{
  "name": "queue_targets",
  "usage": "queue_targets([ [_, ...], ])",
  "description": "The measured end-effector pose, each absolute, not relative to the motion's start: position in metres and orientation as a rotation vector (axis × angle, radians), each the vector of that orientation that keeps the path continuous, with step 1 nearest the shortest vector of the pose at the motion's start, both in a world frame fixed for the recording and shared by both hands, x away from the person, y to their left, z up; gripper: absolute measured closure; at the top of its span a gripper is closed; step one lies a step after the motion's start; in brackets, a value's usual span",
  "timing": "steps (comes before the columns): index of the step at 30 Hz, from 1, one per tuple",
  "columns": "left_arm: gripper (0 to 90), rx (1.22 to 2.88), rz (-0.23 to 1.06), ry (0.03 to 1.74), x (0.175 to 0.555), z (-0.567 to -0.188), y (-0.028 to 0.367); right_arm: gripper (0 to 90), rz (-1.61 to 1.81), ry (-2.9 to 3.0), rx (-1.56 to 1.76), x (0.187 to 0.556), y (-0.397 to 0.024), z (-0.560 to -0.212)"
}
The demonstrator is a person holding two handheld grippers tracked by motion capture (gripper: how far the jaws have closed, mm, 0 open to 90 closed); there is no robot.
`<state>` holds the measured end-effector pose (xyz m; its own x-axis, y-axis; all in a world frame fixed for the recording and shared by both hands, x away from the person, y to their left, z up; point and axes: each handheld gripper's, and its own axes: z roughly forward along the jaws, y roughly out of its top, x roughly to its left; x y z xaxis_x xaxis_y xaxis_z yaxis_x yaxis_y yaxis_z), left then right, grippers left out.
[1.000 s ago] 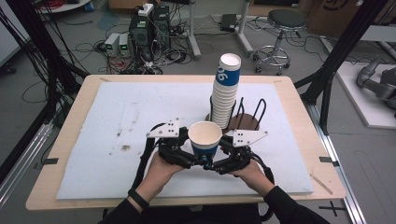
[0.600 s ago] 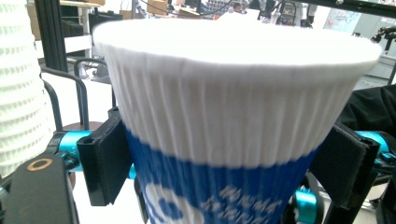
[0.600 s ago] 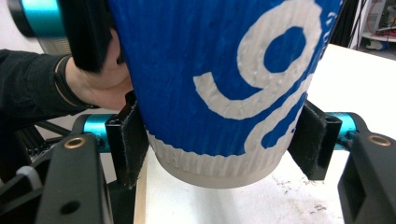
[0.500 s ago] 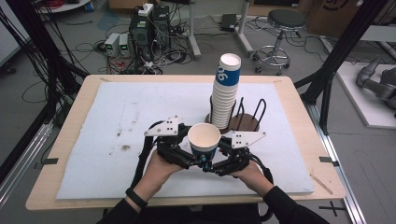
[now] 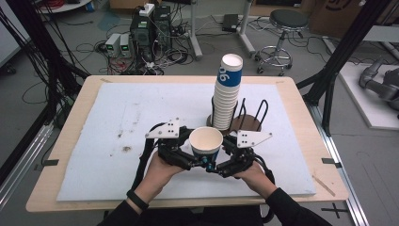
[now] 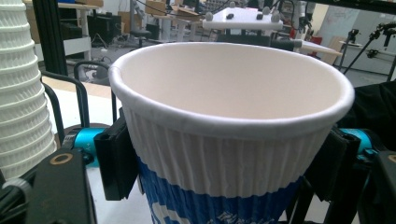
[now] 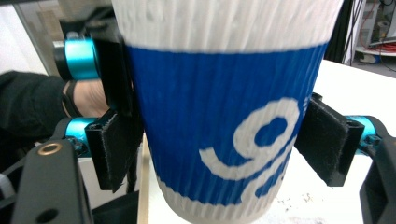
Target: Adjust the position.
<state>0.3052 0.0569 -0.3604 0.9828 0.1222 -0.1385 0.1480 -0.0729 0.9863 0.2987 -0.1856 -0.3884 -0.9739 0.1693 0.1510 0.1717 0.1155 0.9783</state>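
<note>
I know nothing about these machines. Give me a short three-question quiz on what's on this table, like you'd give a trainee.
1. True or false: the blue-and-white ribbed paper cup between the two tongs is lying on its side.
2. Where does the tall stack of ribbed paper cups stand? A) in the black wire rack with a round wooden base; B) on the floor; C) on the stool.
3. Fill in: in the left gripper view, the held cup's inside looks ____.

Key: 1 false, it is upright, mouth up, pads of the left tongs at both sides. 2 A. 3 empty.
</note>
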Motion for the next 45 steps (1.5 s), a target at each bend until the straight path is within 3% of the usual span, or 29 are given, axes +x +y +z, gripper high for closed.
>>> queue_targets([
  [7,23.2,1.637,-0.031,0.208,0.306,-0.362,0.057,26.9,-2.056,-2.328,-0.347,0.3,-0.184,-0.39],
  [12,16.4,1.597,-0.072,0.223,0.306,-0.36,0.057,27.0,-2.036,-2.326,-0.337,0.3,-0.183,-0.391],
  [19,16.3,1.6,-0.056,0.208,0.304,-0.354,0.057,27.0,-2.04,-2.319,-0.307,0.299,-0.181,-0.392],
  [23,21.0,1.603,-0.04,0.19,0.303,-0.354,0.058,27.5,-2.044,-2.324,-0.297,0.299,-0.181,-0.393],
  [32,22.0,1.617,-0.009,0.186,0.304,-0.353,0.063,19.6,-2.016,-2.383,-0.326,0.3,-0.178,-0.392],
  [45,22.2,1.613,0.039,0.22,0.307,-0.353,0.082,19.4,-2.019,-2.481,-0.376,0.308,-0.2,-0.383],
])
